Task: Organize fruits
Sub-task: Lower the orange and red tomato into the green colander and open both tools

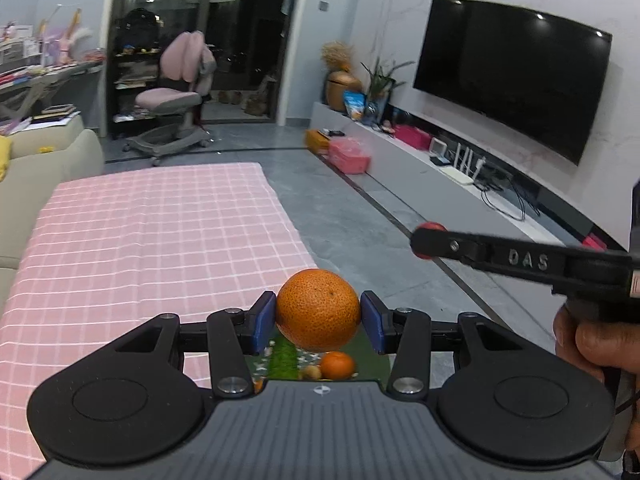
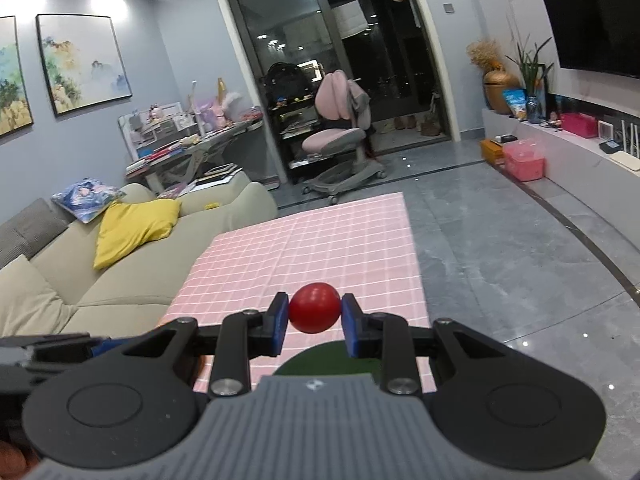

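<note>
both tongs are loaded and held up off the table. left gripper: blue pads narrowed onto an orange, one pad on each flank at about its widest line, so it sits centred and can't roll out. right gripper: nearly closed, pads pinching a small red fruit the same way, at its equator. the type of red fruit can't be read from here, it's just smooth and round.

from the left wrist view the right gripper's arm comes in from 3 o'clock, its red load showing at the tip. it's well apart from the orange, so no clash between the two.

pink checked tablecloth runs from 9 to 12 o'clock ahead of the left gripper. directly under the orange, at 6 o'clock, there's a green patterned surface with a second smaller orange and a brownish fruit just beside it. looks like the fruit pile. in the right view a dark green round mat sits below the red fruit at 6 o'clock.

my read: both picks are done and this is the carry phase. no sorting target visible, so i can't say where either goes.
</note>
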Demonstrator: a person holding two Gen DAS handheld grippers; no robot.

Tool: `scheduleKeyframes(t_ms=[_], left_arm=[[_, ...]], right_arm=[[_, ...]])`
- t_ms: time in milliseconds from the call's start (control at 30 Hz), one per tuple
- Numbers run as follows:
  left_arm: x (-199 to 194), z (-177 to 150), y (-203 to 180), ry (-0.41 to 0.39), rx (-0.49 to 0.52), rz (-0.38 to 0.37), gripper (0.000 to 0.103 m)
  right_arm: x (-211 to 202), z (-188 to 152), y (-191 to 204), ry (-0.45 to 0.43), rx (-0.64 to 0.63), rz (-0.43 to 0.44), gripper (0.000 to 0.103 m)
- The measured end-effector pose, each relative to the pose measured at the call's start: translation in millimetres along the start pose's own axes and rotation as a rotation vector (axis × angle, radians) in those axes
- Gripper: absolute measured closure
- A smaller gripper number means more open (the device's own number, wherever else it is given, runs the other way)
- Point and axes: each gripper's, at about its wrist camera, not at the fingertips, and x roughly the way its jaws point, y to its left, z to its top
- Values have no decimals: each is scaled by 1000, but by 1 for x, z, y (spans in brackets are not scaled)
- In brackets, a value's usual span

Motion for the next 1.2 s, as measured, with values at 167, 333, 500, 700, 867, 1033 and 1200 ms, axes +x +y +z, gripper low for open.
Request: scheduleKeyframes(t_ms=[167,333,500,700,867,1033,1200], left_arm=[[41,-10,-8,50,55,-7,51],[84,-16,7,122,89,22,51],[116,-20,23,186,151,60,51],[146,-29,21,258,270,95,51],[161,-36,16,287,356,120,51],[170,-42,6,309,460,104,51],[181,-46,5,332,477,112,48]], right_arm=[[24,-4,-18,38,22,-23,78],[65,-17,-35,119,60,-38,78],[107,-30,-42,199,85,-54,78],[151,-53,-38,299,89,-60,78],[179,-65,-40,352,97,-71,78],[196,-72,-47,388,128,-77,78],[200,-76,-50,393,116,-91,76]])
